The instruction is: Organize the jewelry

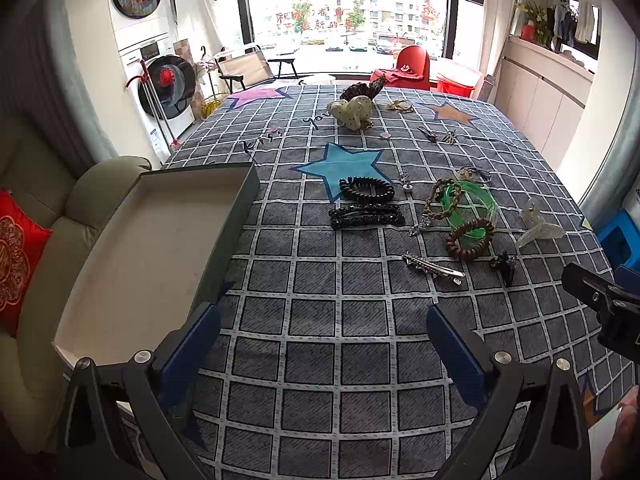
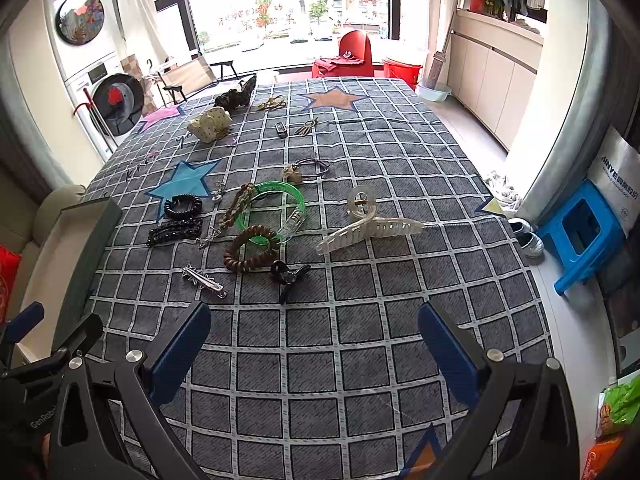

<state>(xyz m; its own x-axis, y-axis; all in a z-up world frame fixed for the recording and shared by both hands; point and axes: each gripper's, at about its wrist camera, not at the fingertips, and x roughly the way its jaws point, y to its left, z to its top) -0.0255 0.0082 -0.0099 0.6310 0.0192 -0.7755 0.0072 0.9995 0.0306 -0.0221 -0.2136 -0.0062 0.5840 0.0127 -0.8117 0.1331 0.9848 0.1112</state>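
Jewelry and hair pieces lie scattered on a grey checked cloth (image 1: pixel 328 320): a black spiral tie (image 1: pixel 366 189), a black beaded clip (image 1: pixel 366 216), a green bangle (image 2: pixel 276 210), a brown spiral tie (image 2: pixel 252 250), a silver clip (image 2: pixel 204 278), a small black claw (image 2: pixel 288 276) and a large clear claw clip (image 2: pixel 368 226). An empty open box (image 1: pixel 160 248) sits at the table's left edge. My left gripper (image 1: pixel 324 344) hovers open beside the box, nothing between its fingers. My right gripper (image 2: pixel 316 340) stands open just short of the black claw.
Farther back lie a dotted cream bow (image 1: pixel 354 114), a dark scrunchie (image 2: pixel 236 96) and small metal clips (image 2: pixel 296 128). A sofa with a red cushion (image 1: pixel 16 256) flanks the left side. A blue stool (image 2: pixel 580 236) stands right of the table.
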